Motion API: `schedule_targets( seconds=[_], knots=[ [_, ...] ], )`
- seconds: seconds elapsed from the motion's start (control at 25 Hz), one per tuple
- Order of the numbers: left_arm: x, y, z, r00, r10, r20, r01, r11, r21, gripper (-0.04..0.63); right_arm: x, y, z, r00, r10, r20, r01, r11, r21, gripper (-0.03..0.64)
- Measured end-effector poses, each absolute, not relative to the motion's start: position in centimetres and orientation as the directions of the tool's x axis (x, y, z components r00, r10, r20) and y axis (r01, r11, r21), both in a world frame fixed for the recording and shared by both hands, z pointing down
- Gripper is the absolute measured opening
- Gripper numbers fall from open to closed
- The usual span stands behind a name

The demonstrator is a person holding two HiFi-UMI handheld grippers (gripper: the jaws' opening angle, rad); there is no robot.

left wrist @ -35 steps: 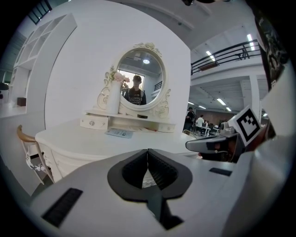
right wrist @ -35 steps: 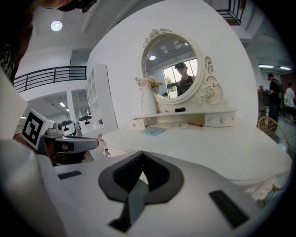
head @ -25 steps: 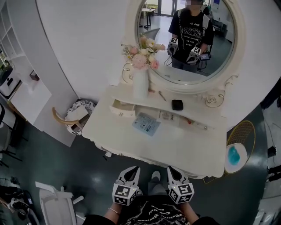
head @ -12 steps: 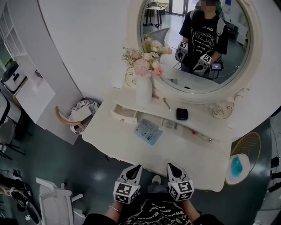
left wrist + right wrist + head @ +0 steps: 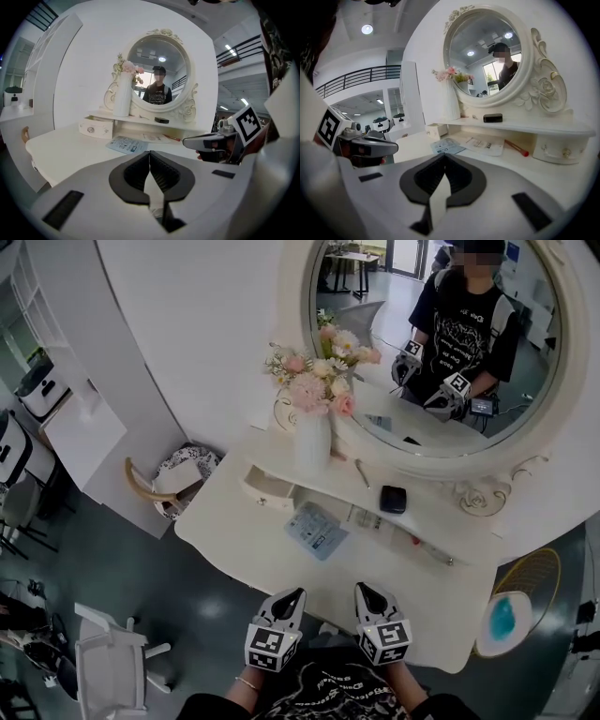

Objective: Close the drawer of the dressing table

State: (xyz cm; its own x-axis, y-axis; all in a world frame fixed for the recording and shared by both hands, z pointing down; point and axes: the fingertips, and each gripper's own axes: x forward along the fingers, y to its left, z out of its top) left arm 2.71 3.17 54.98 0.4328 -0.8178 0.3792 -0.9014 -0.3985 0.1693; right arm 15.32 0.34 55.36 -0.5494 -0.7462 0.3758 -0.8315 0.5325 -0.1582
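Well short of the vase [image 5: 313, 442], before the table [image 5: 234, 526] edge, we hold the left gripper [image 5: 293, 596] and right gripper [image 5: 362, 589], both with jaws pressed together on nothing. The drawer [image 5: 266, 487] stands pulled out just below-left of the vase, ahead and left of the left gripper, the nearer one. We judge it slides in toward the wall. It looks bare inside.

The white desk [image 5: 239, 535] carries a raised shelf [image 5: 433, 510] along its back. A white vase [image 5: 312, 442] of flowers stands on that shelf, with a small black box [image 5: 393, 500] well to its right. Just below the vase, a little drawer [image 5: 269, 487] sticks out over the desk. Right of the drawer lie a blue leaflet [image 5: 316, 530], a paper sheet [image 5: 370, 518] and a red pen [image 5: 516, 147].
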Motion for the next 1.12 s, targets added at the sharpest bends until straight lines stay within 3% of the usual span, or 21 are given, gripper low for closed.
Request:
schedule_targets(
  seconds=[0.6,1.12],
  knots=[
    [2.1,0.9,55.0,0.33,-0.868,0.372,-0.944,-0.292,0.155,0.017,14.7,-2.0,55.3,-0.627,-0.682,0.375,-0.771,0.612,-0.176,0.011],
    [-4.4,-5.1,53.9,0.313,-0.882,0.353,-0.949,-0.279,0.146,0.017,13.5,-5.3,55.5,-0.514,-0.759,0.4,-0.856,0.486,-0.177,0.01]
  ],
)
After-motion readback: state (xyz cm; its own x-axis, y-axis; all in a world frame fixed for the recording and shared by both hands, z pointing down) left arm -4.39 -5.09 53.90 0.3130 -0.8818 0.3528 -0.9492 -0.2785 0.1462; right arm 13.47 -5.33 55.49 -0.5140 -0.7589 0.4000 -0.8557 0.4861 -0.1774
